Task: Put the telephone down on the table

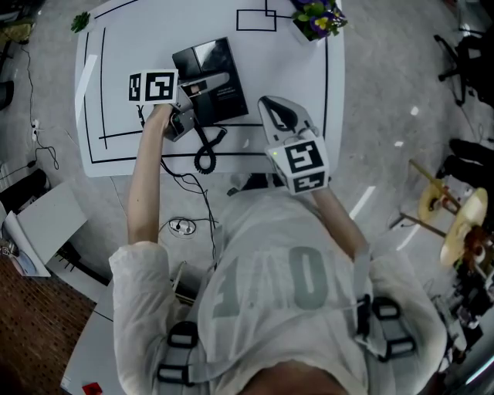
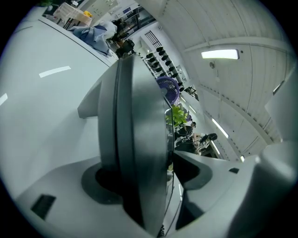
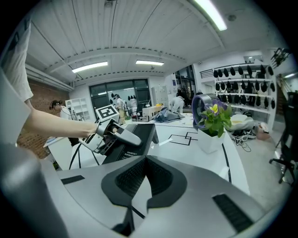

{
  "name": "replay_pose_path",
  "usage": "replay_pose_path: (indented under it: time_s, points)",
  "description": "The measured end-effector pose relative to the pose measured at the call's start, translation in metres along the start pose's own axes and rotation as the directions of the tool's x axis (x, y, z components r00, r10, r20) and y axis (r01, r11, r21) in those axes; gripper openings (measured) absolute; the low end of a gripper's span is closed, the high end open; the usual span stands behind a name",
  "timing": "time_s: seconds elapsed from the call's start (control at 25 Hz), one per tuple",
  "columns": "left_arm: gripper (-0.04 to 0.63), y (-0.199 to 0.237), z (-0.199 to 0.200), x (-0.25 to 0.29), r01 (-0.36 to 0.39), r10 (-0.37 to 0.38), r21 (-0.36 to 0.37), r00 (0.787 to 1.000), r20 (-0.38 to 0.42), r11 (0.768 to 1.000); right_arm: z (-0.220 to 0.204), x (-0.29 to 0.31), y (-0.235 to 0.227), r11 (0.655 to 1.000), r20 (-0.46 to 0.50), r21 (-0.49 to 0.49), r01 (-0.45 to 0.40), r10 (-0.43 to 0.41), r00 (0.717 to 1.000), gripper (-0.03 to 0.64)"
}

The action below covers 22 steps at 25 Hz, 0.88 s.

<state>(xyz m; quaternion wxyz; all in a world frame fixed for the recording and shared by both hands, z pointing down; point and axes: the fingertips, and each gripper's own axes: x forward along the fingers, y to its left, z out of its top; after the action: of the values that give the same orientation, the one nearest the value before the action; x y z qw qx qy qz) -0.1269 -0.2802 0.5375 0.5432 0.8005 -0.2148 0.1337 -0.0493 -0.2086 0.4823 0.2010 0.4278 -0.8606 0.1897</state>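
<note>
A black telephone base (image 1: 224, 58) sits on the white table (image 1: 309, 69). Its grey handset (image 1: 212, 82) lies across the base's near left part, with a coiled cord (image 1: 205, 150) running off toward the table's front edge. My left gripper (image 1: 187, 99) is at the handset's left end. In the left gripper view the handset (image 2: 135, 130) stands between the jaws of that gripper (image 2: 146, 176), with a visible gap at the right pad, so the jaws are open. My right gripper (image 1: 270, 108) hovers right of the phone, shut and holding nothing; its pads (image 3: 148, 179) meet.
A potted plant (image 1: 318, 17) with purple flowers stands at the table's far right corner, also visible in the right gripper view as the plant (image 3: 212, 122). Black tape lines mark the tabletop. Cables lie on the floor by the table's front edge.
</note>
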Motion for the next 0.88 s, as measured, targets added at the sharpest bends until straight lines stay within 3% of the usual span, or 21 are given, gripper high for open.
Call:
replay_pose_path:
  time_s: [0.16, 0.52, 0.76, 0.88]
  points:
    - [0.325, 0.006, 0.001, -0.006, -0.066, 0.066, 0.003, 0.998, -0.003, 0.998, 0.0, -0.003, 0.001, 1.0, 0.006, 0.003, -0.005, 0.005, 1.0, 0.006]
    - [0.334, 0.009, -0.002, -0.015, -0.142, 0.142, 0.029, 0.99, 0.014, 0.989, 0.0, -0.012, 0.01, 0.999, 0.024, -0.011, -0.033, 0.033, 0.999, 0.006]
    - [0.334, 0.008, -0.002, -0.039, -0.201, 0.198, 0.034, 0.978, 0.067, 0.979, 0.0, -0.017, 0.014, 0.998, 0.029, -0.028, -0.048, 0.049, 0.998, 0.006]
    - [0.334, 0.0, 0.007, -0.061, -0.222, 0.215, 0.031, 0.965, 0.154, 0.975, 0.007, -0.02, 0.019, 0.997, 0.045, -0.049, -0.059, 0.061, 0.997, 0.006]
